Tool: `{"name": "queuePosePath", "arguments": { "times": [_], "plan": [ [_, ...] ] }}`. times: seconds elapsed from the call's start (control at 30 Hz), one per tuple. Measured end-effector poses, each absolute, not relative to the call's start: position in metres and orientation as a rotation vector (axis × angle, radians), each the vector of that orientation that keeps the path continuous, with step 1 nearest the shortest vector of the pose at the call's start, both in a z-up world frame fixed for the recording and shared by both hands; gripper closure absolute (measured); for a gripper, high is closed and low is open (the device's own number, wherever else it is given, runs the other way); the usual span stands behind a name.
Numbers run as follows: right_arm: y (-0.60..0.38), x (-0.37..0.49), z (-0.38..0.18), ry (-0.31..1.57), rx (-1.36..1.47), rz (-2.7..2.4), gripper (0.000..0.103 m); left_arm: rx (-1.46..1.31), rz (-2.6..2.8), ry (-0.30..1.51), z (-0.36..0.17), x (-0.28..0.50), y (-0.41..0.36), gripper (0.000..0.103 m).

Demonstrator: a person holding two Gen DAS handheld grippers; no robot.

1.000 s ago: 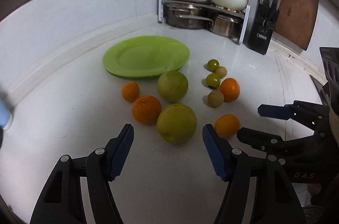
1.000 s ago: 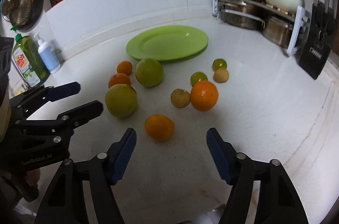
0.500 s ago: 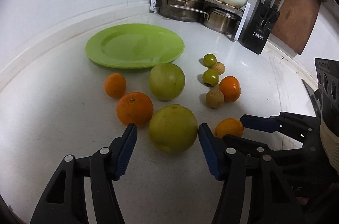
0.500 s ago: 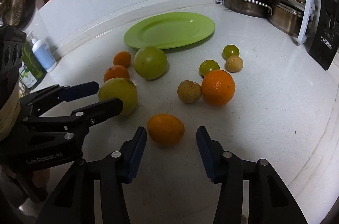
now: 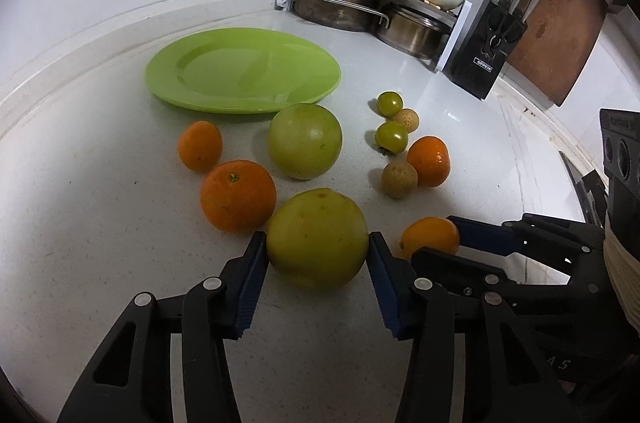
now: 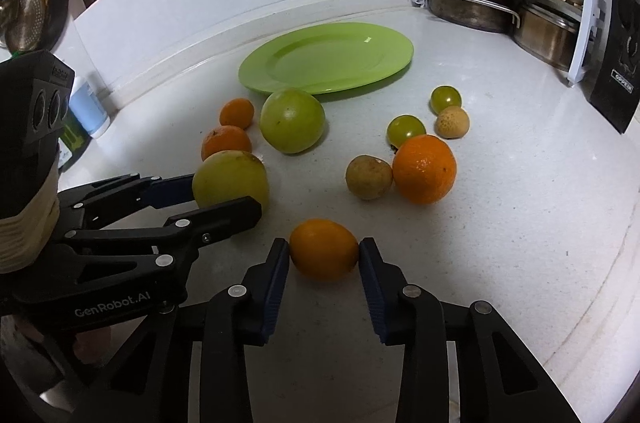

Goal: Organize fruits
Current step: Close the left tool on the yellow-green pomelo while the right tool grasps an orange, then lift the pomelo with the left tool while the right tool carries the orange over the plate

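Left tongs (image 5: 317,249) are closing, pads touching the large yellow-green citrus (image 5: 317,237) on the white desk (image 5: 100,223); right tongs (image 6: 323,251) are closing against a small orange (image 6: 323,249). Green plate (image 6: 280,79) is lying clear, near the wall edge

Left gripper (image 5: 318,255): matte black linkage arms, silver round screw heads at the pivots, ribbed dark-blue pads (image 5: 256,287) inside each finger. Behind its fingers, white "GenRobot.AI" lettering on the black body, black camera block with round lenses, cream banding below. Right gripper (image 6: 324,255): same build, black arms, silver screws, blue pads.
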State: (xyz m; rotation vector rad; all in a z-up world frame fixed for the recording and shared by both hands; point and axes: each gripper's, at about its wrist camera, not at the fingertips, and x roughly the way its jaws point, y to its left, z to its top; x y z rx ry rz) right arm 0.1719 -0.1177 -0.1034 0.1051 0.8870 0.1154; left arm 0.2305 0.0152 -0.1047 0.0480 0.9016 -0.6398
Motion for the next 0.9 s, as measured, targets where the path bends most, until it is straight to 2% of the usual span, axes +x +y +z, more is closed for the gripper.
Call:
{"name": "queuePosePath", "arguments": {
  "times": [0.53,0.9],
  "plan": [
    [-0.129,0.165,-0.07,0.816,0.069,0.145,0.066,0.063,-0.522,0.815,-0.068,0.21,0.02,0.054],
    [-0.143,0.2,-0.034,0.742,-0.024,0.239,0.066,0.043,-0.372,0.755,-0.041,0.223,0.014,0.054]
  ]
}}
